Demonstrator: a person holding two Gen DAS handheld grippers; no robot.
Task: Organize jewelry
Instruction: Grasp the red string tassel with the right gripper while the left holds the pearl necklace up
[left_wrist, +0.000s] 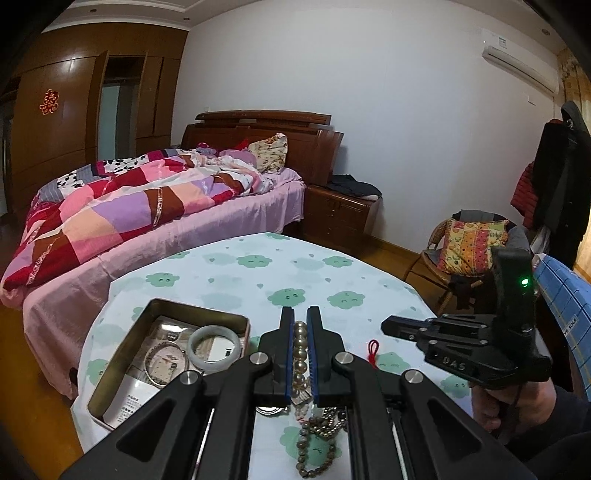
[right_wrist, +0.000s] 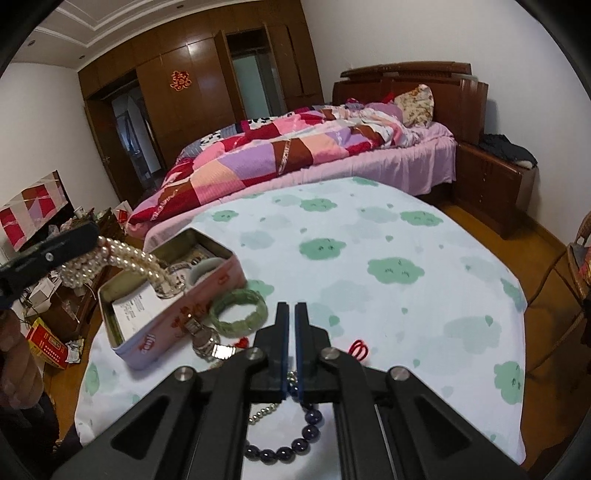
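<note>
A rectangular tin box (right_wrist: 173, 314) of dull metal sits on matt cloud-printed cotton tablecloth (right_wrist: 388, 258) — a glossy cream pearl strand (right_wrist: 125, 254), smooth green jade bangle (right_wrist: 238, 312), polished steel watch (right_wrist: 205, 338), papers (left_wrist: 129, 398) inside.

Raised "DAS" on the right hand-held gripper (left_wrist: 388, 326).

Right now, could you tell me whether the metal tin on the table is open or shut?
Open: the tin has no lid on, and a pale bangle and papers show inside.
</note>
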